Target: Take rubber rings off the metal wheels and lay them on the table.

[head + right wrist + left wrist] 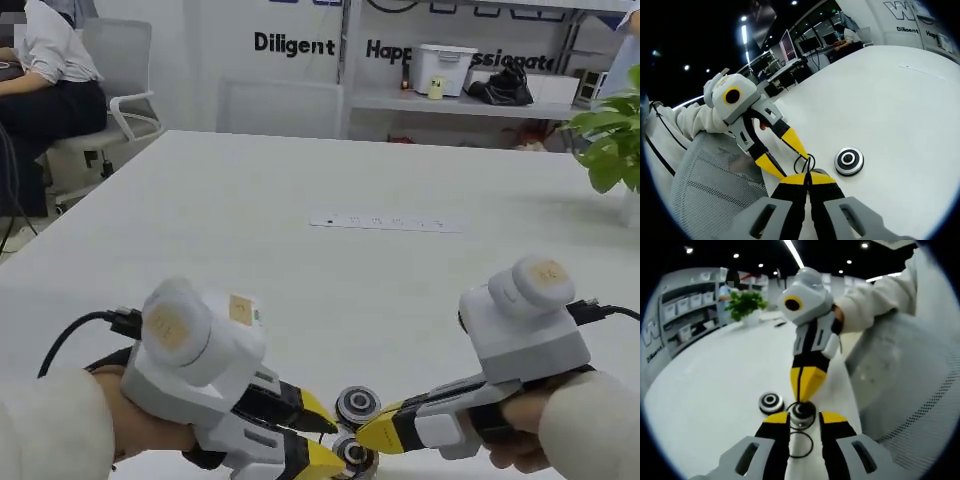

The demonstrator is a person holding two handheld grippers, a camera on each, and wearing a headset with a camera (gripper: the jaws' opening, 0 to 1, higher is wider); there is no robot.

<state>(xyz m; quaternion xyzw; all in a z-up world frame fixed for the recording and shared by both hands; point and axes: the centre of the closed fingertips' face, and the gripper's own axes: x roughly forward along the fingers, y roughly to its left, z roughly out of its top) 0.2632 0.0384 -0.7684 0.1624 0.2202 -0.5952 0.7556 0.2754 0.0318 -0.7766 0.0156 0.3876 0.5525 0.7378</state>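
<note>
Two small metal wheels stand at the near table edge. One wheel (357, 405) (771, 402) (848, 161) is free on the table. The other wheel (352, 452) (802, 412) sits between the yellow tips of my left gripper (335, 445) (805, 419) (790, 162), which grips it. My right gripper (365, 435) (804, 399) (809, 177) meets it head-on, tips pinched on a thin black rubber ring (806, 161) at that wheel. A black ring loop (800, 457) lies on the table below the left jaws.
A flush socket strip (385, 222) is set mid-table. A potted plant (610, 140) stands at the far right edge. A person sits on a chair (50, 80) at the back left, beside shelves with a white box (440, 68). A mesh chair back (910, 390) is close behind.
</note>
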